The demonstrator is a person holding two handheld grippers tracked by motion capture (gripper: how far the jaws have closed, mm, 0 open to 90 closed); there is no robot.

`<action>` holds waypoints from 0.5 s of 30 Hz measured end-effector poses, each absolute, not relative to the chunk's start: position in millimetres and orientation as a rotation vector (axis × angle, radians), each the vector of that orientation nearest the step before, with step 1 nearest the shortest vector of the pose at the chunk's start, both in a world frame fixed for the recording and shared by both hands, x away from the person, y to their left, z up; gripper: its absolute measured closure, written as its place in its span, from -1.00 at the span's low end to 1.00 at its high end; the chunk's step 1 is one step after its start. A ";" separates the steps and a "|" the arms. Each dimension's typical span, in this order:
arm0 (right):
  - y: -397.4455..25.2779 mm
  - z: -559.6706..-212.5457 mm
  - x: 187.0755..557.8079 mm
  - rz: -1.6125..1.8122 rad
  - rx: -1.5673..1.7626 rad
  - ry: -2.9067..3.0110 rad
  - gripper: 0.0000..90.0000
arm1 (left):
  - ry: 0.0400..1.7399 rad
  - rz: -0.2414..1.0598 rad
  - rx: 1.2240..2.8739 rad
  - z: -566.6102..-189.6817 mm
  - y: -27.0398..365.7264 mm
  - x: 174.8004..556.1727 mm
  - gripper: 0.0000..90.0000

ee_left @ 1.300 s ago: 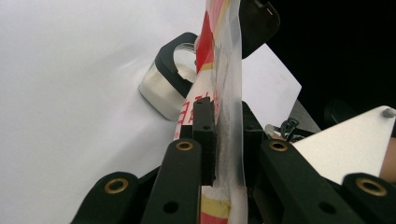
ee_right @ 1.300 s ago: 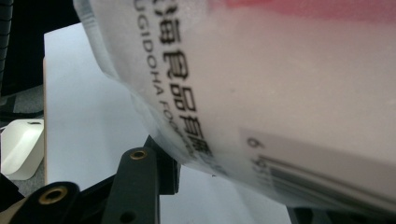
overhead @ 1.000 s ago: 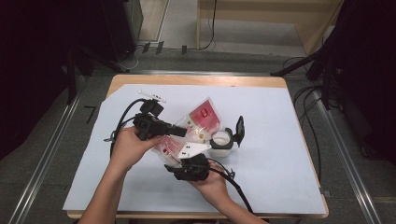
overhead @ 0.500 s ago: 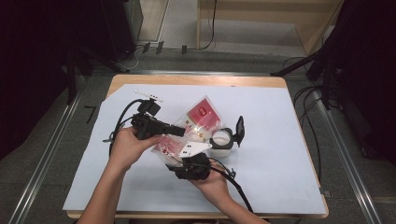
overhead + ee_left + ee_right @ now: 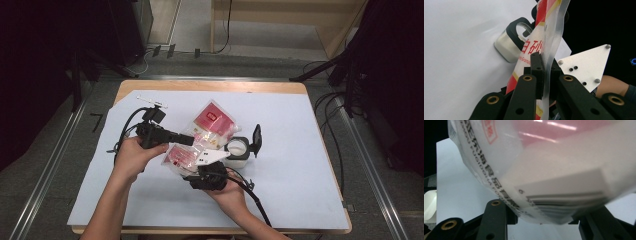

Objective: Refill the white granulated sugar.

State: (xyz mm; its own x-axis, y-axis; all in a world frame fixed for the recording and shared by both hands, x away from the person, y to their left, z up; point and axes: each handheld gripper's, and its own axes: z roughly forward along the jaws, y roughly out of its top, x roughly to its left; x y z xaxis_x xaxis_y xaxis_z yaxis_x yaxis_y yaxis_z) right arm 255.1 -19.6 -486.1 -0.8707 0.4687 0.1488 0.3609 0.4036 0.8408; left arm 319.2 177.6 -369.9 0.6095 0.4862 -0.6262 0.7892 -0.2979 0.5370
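A clear sugar bag (image 5: 179,155) with red print hangs just above the white table sheet (image 5: 300,180). My left gripper (image 5: 191,140) comes in from the left and is shut on the bag's flat clear edge (image 5: 549,45). My right gripper (image 5: 194,167) sits under the bag, its grey plate (image 5: 212,157) facing up. In the right gripper view the bag's bulging bottom (image 5: 554,170) lies between widely spread fingers (image 5: 496,218), and it hides their tips. A second red bag (image 5: 212,121) lies flat behind.
A small white jar (image 5: 237,150) with an open black flip lid (image 5: 257,140) stands just right of the bags. The jar (image 5: 507,47) shows behind the held bag in the left gripper view. Cables trail from both grippers. Bare sheet lies to the right and front.
Both hands stay almost still. The right gripper has edged slightly up toward the held bag.
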 end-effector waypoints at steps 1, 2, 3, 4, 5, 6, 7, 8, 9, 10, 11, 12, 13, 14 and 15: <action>-19.9 -486.0 255.3 1.477 0.757 2.536 0.26 | 1.018 -0.434 1.959 -370.2 178.3 319.2 0.98; -20.2 -485.9 255.2 1.476 0.770 2.540 0.26 | 1.019 -0.432 1.956 -370.5 178.7 319.3 0.98; -20.7 -486.0 255.6 1.476 0.772 2.539 0.25 | 1.020 -0.446 1.952 -370.5 179.9 319.3 0.98; -21.3 -486.2 256.5 1.483 0.776 2.539 0.25 | 1.021 -0.439 1.949 -370.8 180.6 319.5 0.98; -21.7 -486.0 256.4 1.481 0.790 2.539 0.25 | 1.012 -0.442 1.950 -371.3 182.1 320.2 0.98; -22.4 -486.1 256.9 1.484 0.789 2.538 0.25 | 1.015 -0.435 1.943 -371.8 182.8 320.1 0.98; -22.8 -486.3 257.7 1.485 0.799 2.535 0.24 | 1.013 -0.443 1.940 -371.5 184.1 320.1 0.99; -23.4 -486.4 257.8 1.479 0.822 2.534 0.23 | 1.011 -0.427 1.942 -371.6 185.8 320.3 0.99; -24.5 -486.8 258.9 1.481 0.839 2.528 0.22 | 1.027 -0.417 1.937 -371.5 186.6 320.0 0.99; -26.2 -487.2 260.4 1.489 0.856 2.523 0.20 | 1.024 -0.412 1.941 -371.9 189.2 320.5 0.99; -28.0 -487.3 261.7 1.499 0.873 2.521 0.20 | 1.021 -0.425 1.935 -372.5 190.9 320.7 0.99; -28.0 -487.3 261.7 1.499 0.873 2.521 0.20 | 1.021 -0.425 1.935 -372.5 190.9 320.7 0.99; -29.1 -486.6 261.2 1.474 0.857 2.511 0.20 | 1.020 -0.432 1.927 -373.6 191.9 320.3 1.00; -29.2 -486.5 261.1 1.471 0.854 2.511 0.20 | 1.019 -0.435 1.929 -373.6 192.2 320.5 1.00; -29.4 -486.6 261.3 1.468 0.854 2.513 0.20 | 1.019 -0.435 1.929 -373.6 192.2 320.5 1.00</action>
State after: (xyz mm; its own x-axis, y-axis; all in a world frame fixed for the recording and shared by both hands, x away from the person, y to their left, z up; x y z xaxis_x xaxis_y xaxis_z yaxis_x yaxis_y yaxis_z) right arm 261.3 -29.4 -486.6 -0.8360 0.5177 0.1820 0.4126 0.3745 0.8304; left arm 320.5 192.2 -373.6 0.6013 0.4834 -0.6361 0.7938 -0.2707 0.5446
